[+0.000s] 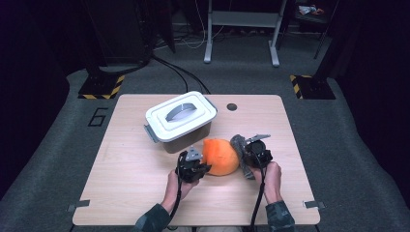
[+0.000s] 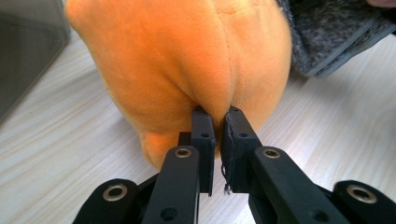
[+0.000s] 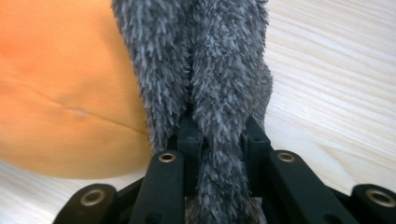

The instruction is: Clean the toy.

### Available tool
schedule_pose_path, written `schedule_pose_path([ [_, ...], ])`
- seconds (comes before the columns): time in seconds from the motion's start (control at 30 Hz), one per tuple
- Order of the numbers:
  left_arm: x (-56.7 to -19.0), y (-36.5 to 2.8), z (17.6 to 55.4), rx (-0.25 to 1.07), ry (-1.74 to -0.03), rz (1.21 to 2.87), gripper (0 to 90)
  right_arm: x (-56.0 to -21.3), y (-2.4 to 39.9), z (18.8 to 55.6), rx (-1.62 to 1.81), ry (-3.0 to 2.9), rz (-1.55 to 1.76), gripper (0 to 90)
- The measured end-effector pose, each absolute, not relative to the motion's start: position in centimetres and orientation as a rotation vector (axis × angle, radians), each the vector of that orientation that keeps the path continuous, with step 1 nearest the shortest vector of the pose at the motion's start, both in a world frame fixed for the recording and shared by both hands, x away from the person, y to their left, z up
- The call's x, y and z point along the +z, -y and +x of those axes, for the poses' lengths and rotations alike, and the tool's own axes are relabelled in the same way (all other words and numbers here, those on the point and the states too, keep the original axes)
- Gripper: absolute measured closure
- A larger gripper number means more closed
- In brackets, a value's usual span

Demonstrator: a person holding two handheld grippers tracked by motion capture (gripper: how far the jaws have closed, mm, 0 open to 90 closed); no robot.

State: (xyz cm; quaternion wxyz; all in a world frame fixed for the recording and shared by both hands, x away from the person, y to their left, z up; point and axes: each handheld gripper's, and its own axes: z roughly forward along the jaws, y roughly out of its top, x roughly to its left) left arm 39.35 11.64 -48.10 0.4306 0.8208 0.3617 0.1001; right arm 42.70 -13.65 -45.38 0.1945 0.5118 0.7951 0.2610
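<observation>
A pale wooden table [image 1: 135,174] carries a lidded plastic box [image 1: 180,121] toward its far left of centre, grey-walled with a white lid and a recessed handle; it stands just behind the work and close to the orange plush [image 1: 220,156], with only a narrow strip of tabletop between them. A small dark round hole [image 1: 232,107] sits in the tabletop further back, well apart from everything. The orange plush lies on the table near the middle, a little toward the person's side, and a grey furry piece [image 1: 238,145] lies against its right edge. The person's forearms come in from the near edge, sleeves in a dark patterned cloth, each hand wrapped around a gripper body. The left gripper [image 1: 203,166] points across toward the plush from its left, held low over the table; in the left gripper view its jaws are pinched together on a fold of the orange fabric [image 2: 187,70], which puckers into a crease right at the pads. The right gripper [image 1: 244,157] comes at the plush's right side, its grey three-cornered plate on top and its cable trailing back along the arm; in the right gripper view its jaws are clamped on the grey furry piece [image 3: 210,93], which bunches between them and spills over the near side. The orange plush [image 3: 60,93] is a soft, rounded, short-piled cushion shape with stitched seams; the grey piece is shaggier, with long spiky fibres. The tabletop shows a light, straight wood grain.
</observation>
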Motion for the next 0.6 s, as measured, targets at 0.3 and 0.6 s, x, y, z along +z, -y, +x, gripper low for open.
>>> schedule_pose_path([
  [0.3, -48.2, -11.6, 39.2, 0.253, -0.901, 2.048, 84.0, -42.1, 12.1, 40.7, 0.843, -2.197, 1.337, 75.0],
  [0.6, -48.1, -11.3, 39.0, 0.244, -0.904, 2.042, 84.0, -40.9, 7.2, 39.5, 0.861, -2.299, 1.132, 74.9],
])
